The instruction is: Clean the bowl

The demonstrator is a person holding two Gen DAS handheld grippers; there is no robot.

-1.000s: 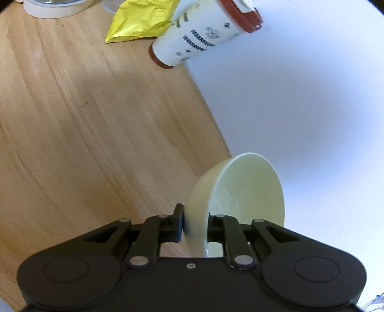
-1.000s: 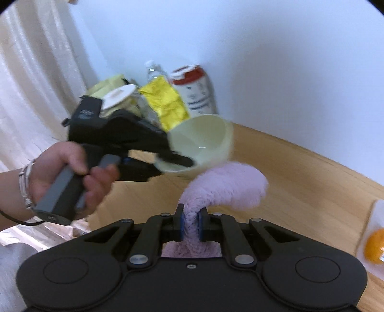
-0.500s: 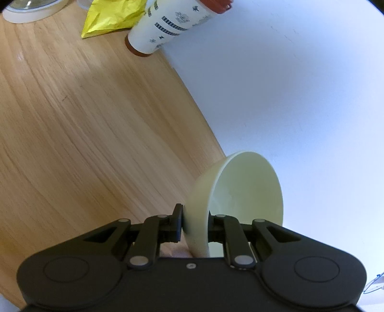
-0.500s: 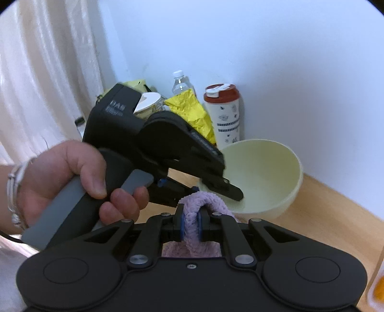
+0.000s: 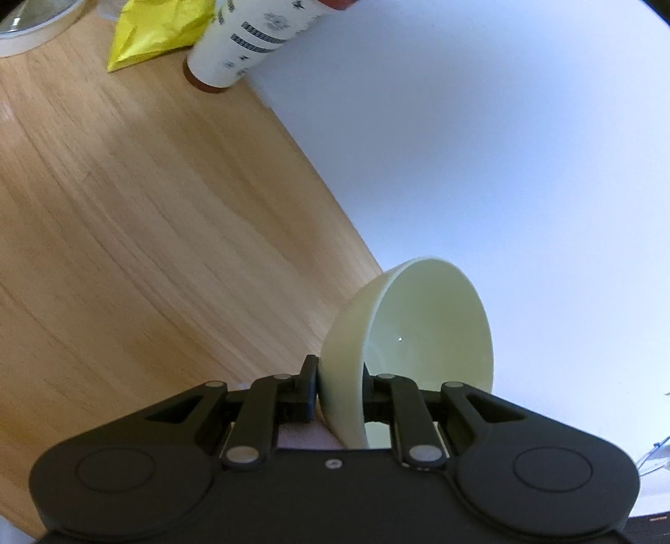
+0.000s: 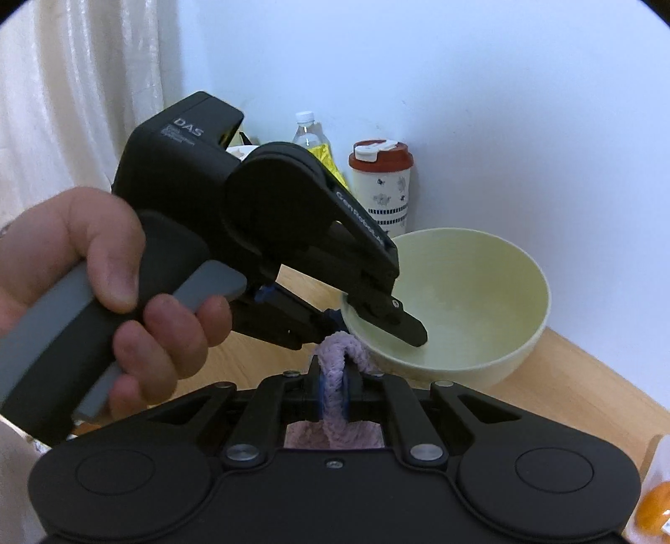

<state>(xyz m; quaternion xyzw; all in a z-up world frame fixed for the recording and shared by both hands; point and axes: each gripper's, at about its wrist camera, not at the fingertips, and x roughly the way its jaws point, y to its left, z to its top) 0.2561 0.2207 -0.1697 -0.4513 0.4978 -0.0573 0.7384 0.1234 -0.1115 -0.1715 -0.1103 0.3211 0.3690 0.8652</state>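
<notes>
Since a second ago, right tool carried its fluffy lilac cloth in under pale green round bowl's near rim | left tool clamped on bowl wall, bowl tilted above wooden bench | right tool pinched on cloth | progress: wiping seemingly not begun | bowl looks empty

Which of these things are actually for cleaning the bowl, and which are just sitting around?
For the job:
- pale green bowl, pinched at its rim by the left tool
- lilac fluffy cloth, pinched in the right tool

Just lying about:
- red-lidded tumbler
- yellow packet
- water bottle
</notes>
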